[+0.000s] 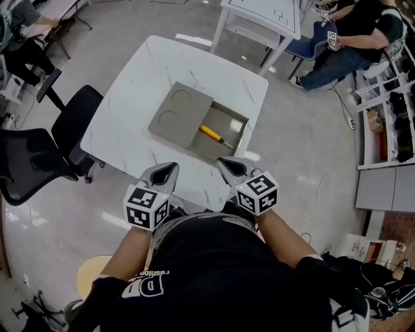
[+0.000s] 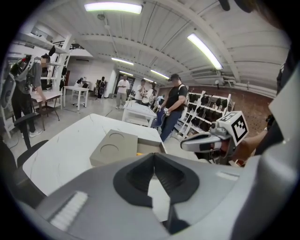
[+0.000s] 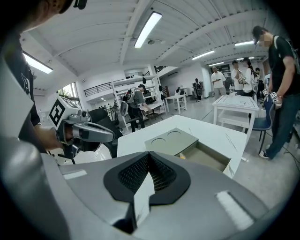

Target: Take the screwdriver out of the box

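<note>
On the white marble table (image 1: 130,97) lies a flat grey box (image 1: 198,122). Its lid (image 1: 178,111), with two round recesses, is slid left so the right half is uncovered. A screwdriver (image 1: 212,134) with a yellow handle lies inside the uncovered part. Both grippers hover at the table's near edge, short of the box. My left gripper (image 1: 172,167) and right gripper (image 1: 222,161) are both shut and hold nothing. From the left gripper view the box (image 2: 115,147) lies ahead beyond the closed tips (image 2: 153,154). In the right gripper view the box (image 3: 176,140) lies beyond the tips (image 3: 148,154).
Two black office chairs (image 1: 78,123) (image 1: 29,162) stand left of the table. Another white table (image 1: 262,16) is behind it, with a seated person (image 1: 343,45) at the far right. Shelving (image 1: 389,117) lines the right side. Several people stand in the background.
</note>
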The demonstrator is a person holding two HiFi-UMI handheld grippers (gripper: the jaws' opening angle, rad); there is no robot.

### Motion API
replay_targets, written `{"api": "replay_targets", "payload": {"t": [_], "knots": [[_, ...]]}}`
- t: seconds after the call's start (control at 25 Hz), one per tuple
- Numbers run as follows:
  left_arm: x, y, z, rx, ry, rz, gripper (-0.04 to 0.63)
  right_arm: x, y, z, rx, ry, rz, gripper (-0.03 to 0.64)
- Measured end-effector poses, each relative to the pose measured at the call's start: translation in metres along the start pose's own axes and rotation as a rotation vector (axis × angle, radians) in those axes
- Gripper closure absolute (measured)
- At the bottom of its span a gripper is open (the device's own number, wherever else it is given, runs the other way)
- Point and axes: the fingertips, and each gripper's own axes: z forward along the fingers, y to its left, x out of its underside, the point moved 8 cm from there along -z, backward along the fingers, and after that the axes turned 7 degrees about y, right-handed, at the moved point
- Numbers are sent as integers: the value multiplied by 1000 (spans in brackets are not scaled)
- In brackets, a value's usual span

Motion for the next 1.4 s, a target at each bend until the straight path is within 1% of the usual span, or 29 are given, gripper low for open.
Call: {"api": "replay_targets", "payload": {"t": [0.24, 0.4, 0.56, 0.92, 1.32, 1.36, 1.4], "knots": [[-11, -16, 14, -26, 1, -4, 535, -14, -30, 0, -22, 1, -39, 615], [-10, -24, 20, -51, -2, -22, 535, -16, -40, 1, -38, 10, -67, 615], [-9, -28, 22, -74, 0, -43, 535, -16, -45, 5, -60, 24, -94, 615], [-5, -31, 20, -110, 8, -55, 537, -13, -51, 11, -82, 23, -104, 615], [-9, -31, 20, -113, 4, -55, 535, -17, -50, 12, -105, 6, -119, 611], [-9, -32, 20, -113, 4, -54, 535, -18, -49, 12, -104, 4, -120, 607], [-9, -32, 20, -112, 3, -54, 537, -17, -49, 12, -104, 3, -120, 586]]}}
